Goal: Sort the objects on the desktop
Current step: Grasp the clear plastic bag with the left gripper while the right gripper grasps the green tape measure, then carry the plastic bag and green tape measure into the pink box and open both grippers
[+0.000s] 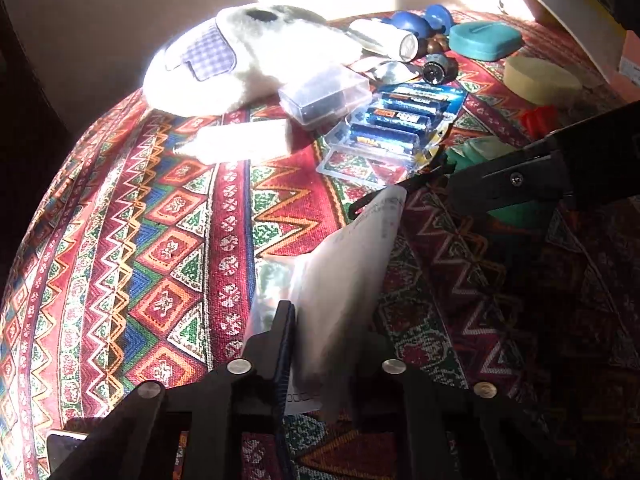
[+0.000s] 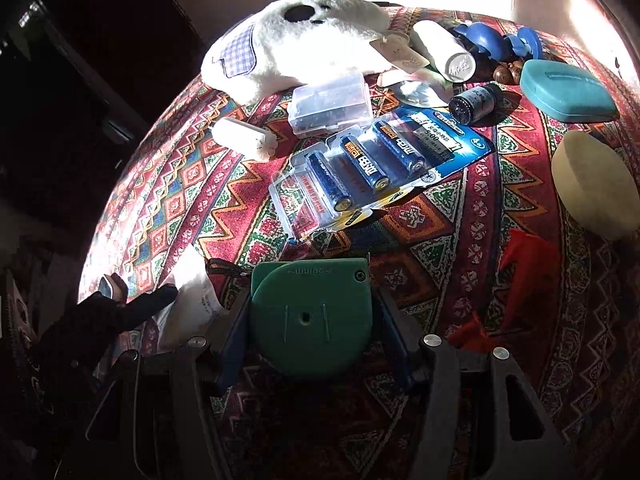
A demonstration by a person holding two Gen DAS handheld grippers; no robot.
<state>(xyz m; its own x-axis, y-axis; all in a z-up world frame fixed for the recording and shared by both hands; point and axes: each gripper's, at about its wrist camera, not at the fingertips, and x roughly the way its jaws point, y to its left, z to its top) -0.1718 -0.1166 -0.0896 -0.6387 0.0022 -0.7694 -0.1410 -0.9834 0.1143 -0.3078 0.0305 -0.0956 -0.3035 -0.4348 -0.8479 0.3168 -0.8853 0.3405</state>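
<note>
My left gripper (image 1: 324,320) is shut on a clear plastic packet with a white paper label (image 1: 344,264), held just above the patterned tablecloth (image 1: 160,240). My right gripper (image 2: 310,312) is shut on a green tape measure (image 2: 310,316); it also shows at the right of the left wrist view (image 1: 480,152). A blister pack of blue batteries (image 2: 376,160) lies in the middle of the cloth, just beyond the tape measure. The packet shows at the lower left of the right wrist view (image 2: 196,296).
Beyond the batteries lie a clear plastic box (image 2: 330,104), a white plush toy (image 2: 304,44), a white cylinder (image 2: 246,138), a white bottle (image 2: 444,52), a small dark bottle (image 2: 474,104), blue pieces (image 2: 500,42), a teal case (image 2: 568,92), a cream round block (image 2: 596,188) and red cloth (image 2: 524,272).
</note>
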